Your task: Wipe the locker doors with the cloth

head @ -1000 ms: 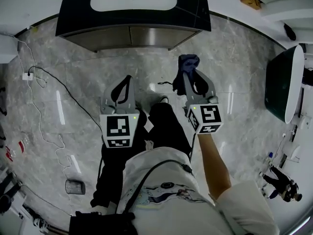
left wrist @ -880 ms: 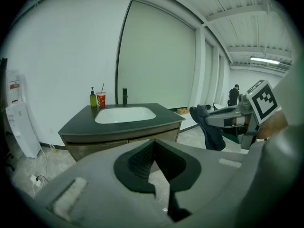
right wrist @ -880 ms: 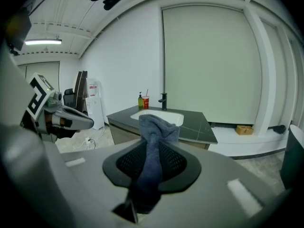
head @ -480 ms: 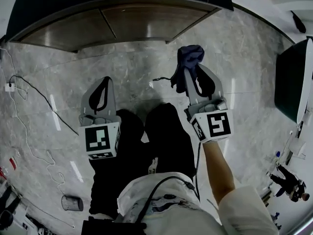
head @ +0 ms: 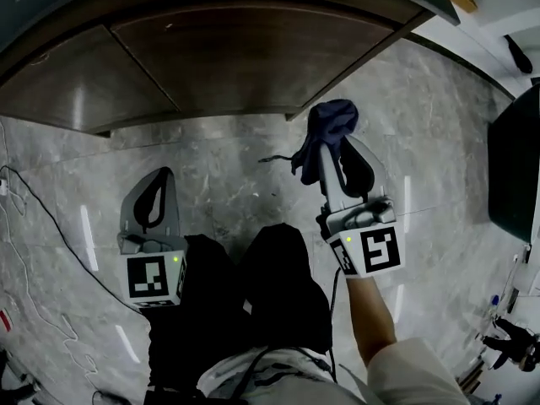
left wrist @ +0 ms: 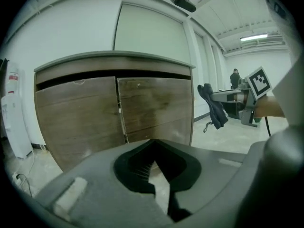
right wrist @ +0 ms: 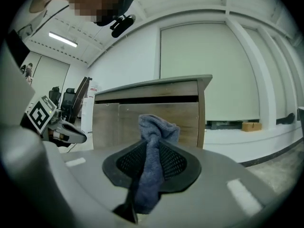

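Cloth (head: pixel 331 118) in right tool (head: pixel 332 146), locker (head: pixel 211 57) closed

No words, brand names or numbers could be read. The marker cube (head: pixel 154 278) of the left gripper (head: pixel 159 182) and that of the right gripper (head: pixel 339 142) showed only black-and-white square patterns. A red label (left wrist: pixel 13 78) on a white appliance (left wrist: pixel 14 122) was too small to read.

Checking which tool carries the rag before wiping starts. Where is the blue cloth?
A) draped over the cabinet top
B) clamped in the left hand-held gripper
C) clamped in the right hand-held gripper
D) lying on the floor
C: the blue cloth sits pinched between the jaws of the right hand-held gripper; the left hand-held gripper holds nothing.
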The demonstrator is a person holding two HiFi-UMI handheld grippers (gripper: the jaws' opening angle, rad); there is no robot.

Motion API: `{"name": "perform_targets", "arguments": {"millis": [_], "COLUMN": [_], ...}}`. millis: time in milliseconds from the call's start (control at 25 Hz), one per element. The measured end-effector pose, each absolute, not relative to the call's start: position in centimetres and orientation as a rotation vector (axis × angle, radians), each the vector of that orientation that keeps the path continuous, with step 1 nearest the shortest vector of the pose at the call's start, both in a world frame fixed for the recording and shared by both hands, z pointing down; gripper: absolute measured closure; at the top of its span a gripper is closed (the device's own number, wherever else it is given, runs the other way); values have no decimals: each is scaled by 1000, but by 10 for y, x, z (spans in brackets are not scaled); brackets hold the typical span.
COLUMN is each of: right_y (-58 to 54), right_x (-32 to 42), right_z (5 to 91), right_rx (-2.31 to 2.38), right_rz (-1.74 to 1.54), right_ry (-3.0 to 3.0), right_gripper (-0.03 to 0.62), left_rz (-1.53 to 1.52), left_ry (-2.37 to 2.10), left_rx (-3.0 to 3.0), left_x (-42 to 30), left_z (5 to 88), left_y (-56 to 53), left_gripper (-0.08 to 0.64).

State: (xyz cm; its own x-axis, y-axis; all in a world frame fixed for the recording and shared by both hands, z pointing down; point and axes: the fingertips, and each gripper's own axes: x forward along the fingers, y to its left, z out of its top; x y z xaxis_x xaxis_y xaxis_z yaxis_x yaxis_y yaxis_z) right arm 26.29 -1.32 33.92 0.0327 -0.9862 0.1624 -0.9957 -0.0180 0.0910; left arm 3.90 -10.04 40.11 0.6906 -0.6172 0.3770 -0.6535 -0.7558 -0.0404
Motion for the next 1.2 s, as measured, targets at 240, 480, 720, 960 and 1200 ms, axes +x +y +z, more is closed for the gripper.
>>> {"name": "perform_targets", "arguments": {"millis": [240, 480, 720, 960, 1200], "right_y": [-30, -49, -70, -71, -89], "right_x": [286, 302, 312, 319, 347], "right_z": [373, 392, 385, 322, 273], "right_rx": [2146, 2153, 2196, 2201, 2240], "right_rz": [-82, -219, -295, -517, -627], "right_ry": [-2064, -2051, -2012, -1953, -1868], "right_gripper": [509, 508, 505, 505, 505], "left_rz": [460, 432, 423, 421, 395], "left_ry": [-1114, -1173, -1228, -1282, -1304], "left_rx": [2848, 2867, 2789, 2790, 2795], "left_x": [60, 57, 27, 7, -4], "left_z": [440, 472, 494, 487, 479], "left_y": [-121, -113, -104, -95, -86], "left_gripper": [558, 558, 558, 558, 558]}}
